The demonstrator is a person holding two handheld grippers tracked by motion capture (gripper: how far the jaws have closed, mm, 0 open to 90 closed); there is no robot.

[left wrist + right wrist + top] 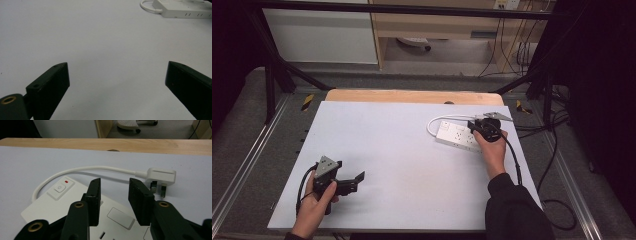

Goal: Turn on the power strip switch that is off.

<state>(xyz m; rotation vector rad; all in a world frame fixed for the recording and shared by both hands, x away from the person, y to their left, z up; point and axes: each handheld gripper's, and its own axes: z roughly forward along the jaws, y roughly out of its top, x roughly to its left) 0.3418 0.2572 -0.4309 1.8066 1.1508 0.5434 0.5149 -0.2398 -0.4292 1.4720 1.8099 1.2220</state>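
Hovering right tongs, part open, nothing between, over white plastic power strip; left tongs wide open, idle. Next likely: reach white plug.

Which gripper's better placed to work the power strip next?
Right. The right gripper hangs over the power strip, jaws apart with nothing between them, plug just beyond. The left gripper sits far across the table.

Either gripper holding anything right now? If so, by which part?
Nothing is held. Right gripper hangs open over the power strip, plug beyond it; left gripper open above bare table.
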